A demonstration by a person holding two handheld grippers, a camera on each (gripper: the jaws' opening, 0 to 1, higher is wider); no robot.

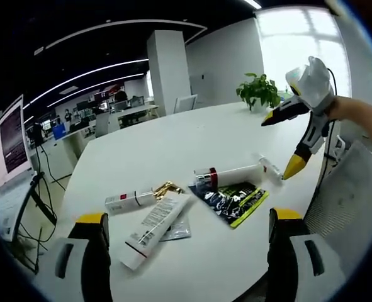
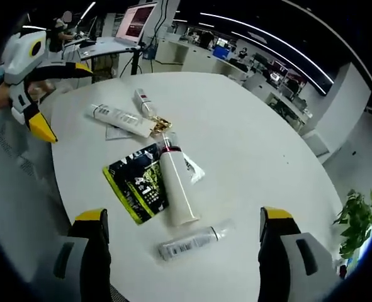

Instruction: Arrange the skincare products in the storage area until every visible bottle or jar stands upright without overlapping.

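Note:
All the skincare items lie flat on the round white table [image 1: 173, 141]. A large white bottle [image 2: 178, 189] with a red band rests partly on a black-and-green sachet [image 2: 135, 185]. Next to them lies a small clear bottle [image 2: 189, 242]. Farther off are a white tube [image 2: 119, 118], a slim white bottle [image 2: 145, 102] and a gold-capped piece [image 2: 160, 124]. In the left gripper view the tube [image 1: 153, 228] is nearest, then the slim bottle [image 1: 128, 201], large bottle [image 1: 233, 175], sachet [image 1: 235, 201] and clear bottle [image 1: 270, 168]. My left gripper [image 1: 189, 251] is open and holds nothing, short of the items. My right gripper [image 2: 189, 251] is open too.
The right gripper [image 1: 281, 143] hangs open above the clear bottle's end of the table; the left gripper [image 2: 61, 99] hovers open past the table's edge. A monitor [image 1: 9, 141] stands on a neighbouring desk, a potted plant [image 1: 258, 90] at the far rim. A mesh chair [image 1: 349, 201] stands beside the table.

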